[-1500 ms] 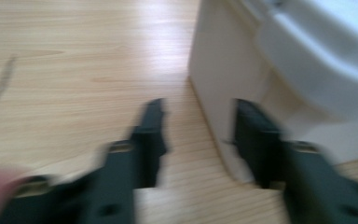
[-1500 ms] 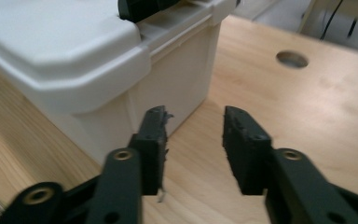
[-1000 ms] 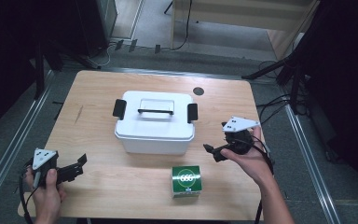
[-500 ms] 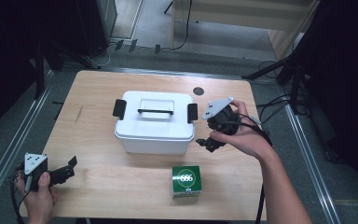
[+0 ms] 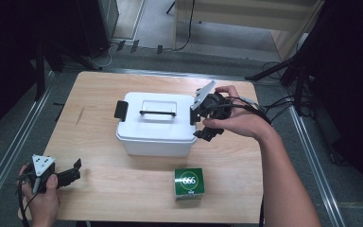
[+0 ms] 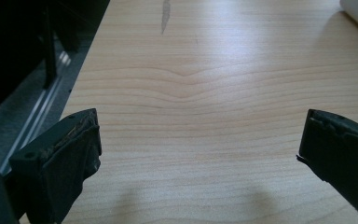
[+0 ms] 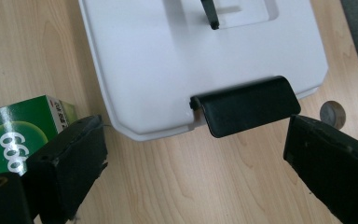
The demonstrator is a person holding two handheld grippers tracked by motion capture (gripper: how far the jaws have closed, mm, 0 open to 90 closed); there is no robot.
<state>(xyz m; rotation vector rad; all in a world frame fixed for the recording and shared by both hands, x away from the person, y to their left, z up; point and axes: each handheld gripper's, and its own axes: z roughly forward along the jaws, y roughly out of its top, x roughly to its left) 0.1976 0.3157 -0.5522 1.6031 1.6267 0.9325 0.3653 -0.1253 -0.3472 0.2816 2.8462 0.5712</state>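
A white lidded box (image 5: pixel 156 125) with a black handle (image 5: pixel 157 113) stands mid-table. My right gripper (image 5: pixel 200 124) hangs just above the box's right end, pointing down at it. In the right gripper view the jaws (image 7: pixel 196 127) are open on either side of the box's black right latch (image 7: pixel 244 105), which lies flat and untouched. These jaws have just been closing a little, with nothing gripped between them. My left gripper (image 5: pixel 74 170) rests low at the table's front left corner, open over bare wood (image 6: pixel 200 126).
A green carton marked 666 (image 5: pixel 189 183) (image 7: pixel 14 135) sits in front of the box, toward the right. A second black latch (image 5: pixel 120 109) is on the box's left end. A small dark disc (image 7: pixel 332 113) lies on the wooden table (image 5: pixel 99 94) behind the box.
My right gripper has risen and moved left from the table's right side to the box's right end. The left gripper has barely shifted.
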